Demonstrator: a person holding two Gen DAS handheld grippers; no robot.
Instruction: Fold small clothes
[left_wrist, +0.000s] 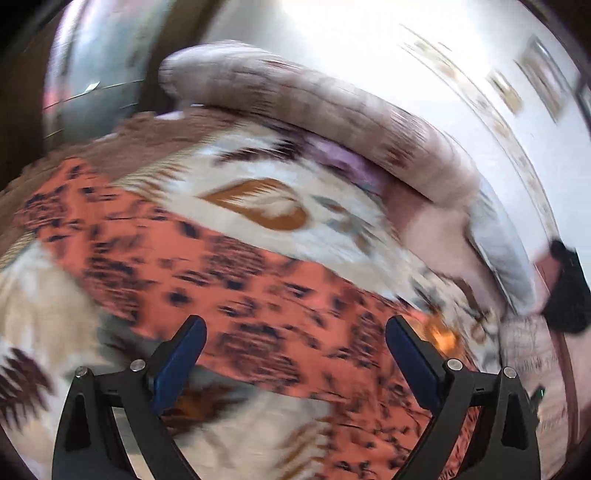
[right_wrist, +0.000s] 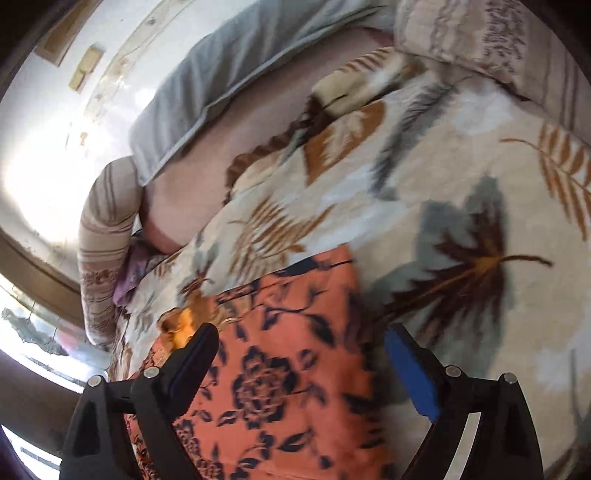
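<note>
An orange garment with a dark floral print (left_wrist: 236, 273) lies spread flat on a leaf-patterned blanket (left_wrist: 258, 173). It also shows in the right wrist view (right_wrist: 288, 369), where one edge runs along the blanket (right_wrist: 443, 177). My left gripper (left_wrist: 295, 332) is open and empty, hovering above the garment. My right gripper (right_wrist: 301, 339) is open and empty, above the garment near its edge. The left wrist view is blurred by motion.
A striped beige bolster pillow (left_wrist: 314, 99) lies along the bed's far side, also in the right wrist view (right_wrist: 107, 236). A grey-blue folded cloth (right_wrist: 229, 74) and pink sheet (right_wrist: 207, 147) lie beyond the blanket. A patterned pillow (right_wrist: 498, 40) sits at the right.
</note>
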